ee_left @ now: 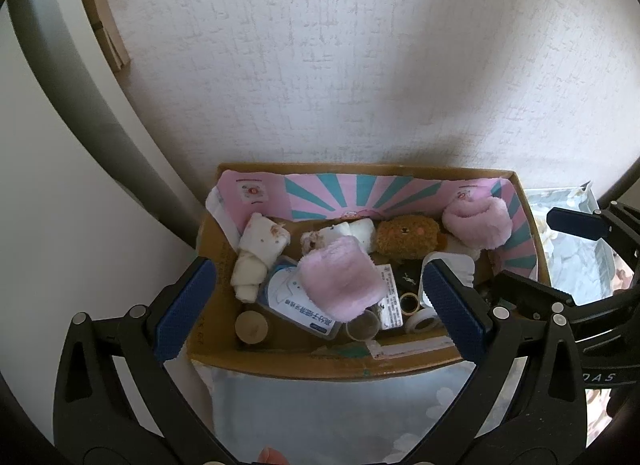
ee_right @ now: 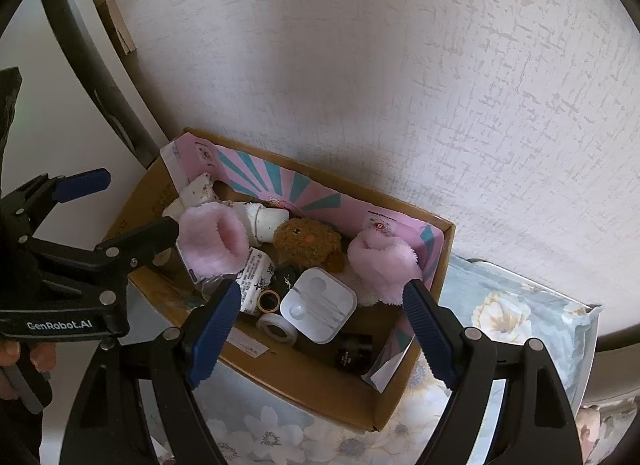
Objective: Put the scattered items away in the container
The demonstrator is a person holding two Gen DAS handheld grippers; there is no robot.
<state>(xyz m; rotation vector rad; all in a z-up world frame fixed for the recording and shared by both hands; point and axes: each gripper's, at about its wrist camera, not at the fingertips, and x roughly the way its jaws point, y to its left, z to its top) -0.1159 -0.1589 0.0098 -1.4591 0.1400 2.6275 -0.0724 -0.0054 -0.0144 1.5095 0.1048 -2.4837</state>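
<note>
Looking down, we see the cardboard box [ee_left: 280, 365] against the wall on floral fabric, holding pink fuzzy socks [ee_left: 340, 285], a brown plush [ee_left: 404, 239] and tape rolls. Only our right view shows the white earphone case [ee_right: 318, 305]. Both our left gripper [ee_left: 320, 309] and right gripper [ee_right: 320, 329] gape wide, empty.

Pink fuzzy sock [ee_left: 339, 280], brown plush toy [ee_right: 307, 245], pink-and-teal striped box lining [ee_left: 360, 195]
</note>
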